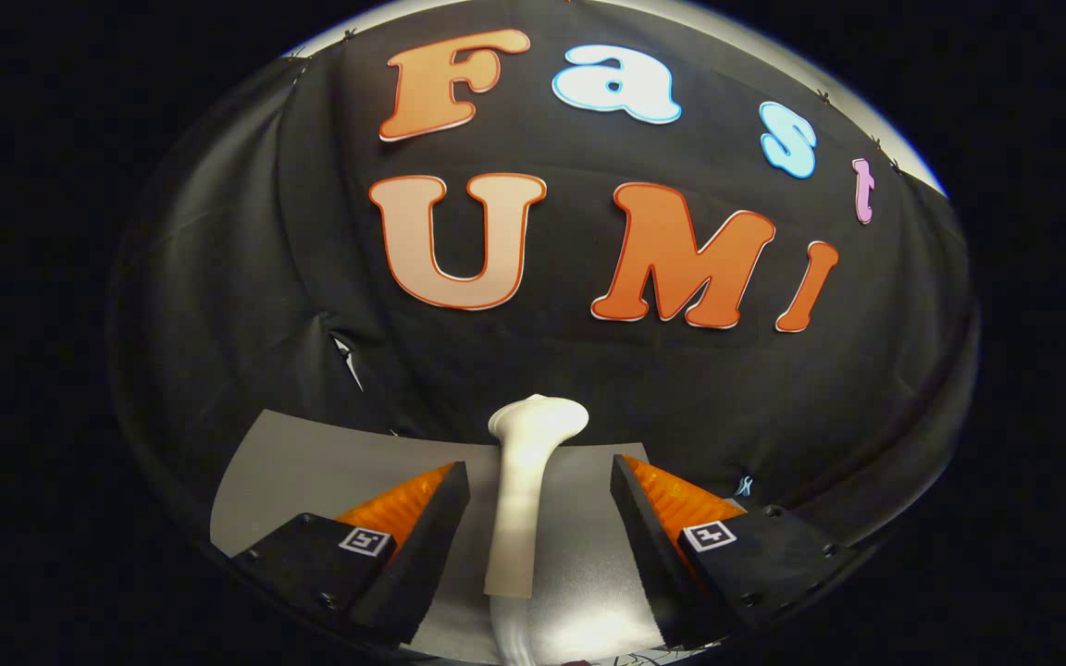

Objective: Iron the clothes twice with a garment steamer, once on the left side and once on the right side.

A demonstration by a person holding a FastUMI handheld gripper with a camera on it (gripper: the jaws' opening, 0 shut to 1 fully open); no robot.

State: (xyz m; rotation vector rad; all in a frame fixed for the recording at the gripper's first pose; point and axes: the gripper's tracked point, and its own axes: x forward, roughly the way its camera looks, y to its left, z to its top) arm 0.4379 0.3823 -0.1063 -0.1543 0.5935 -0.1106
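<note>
Directly between the spread fingers of the gripper (540, 518) stands a white garment steamer (526, 490), upright, its handle rising from the grey surface (311, 462) and its flared head topping out just beyond the fingertips. Both fingers are apart from the handle, a clear gap on either side, so nothing is grasped. Behind hangs the black cloth wall (218, 277) of the booth.
</note>
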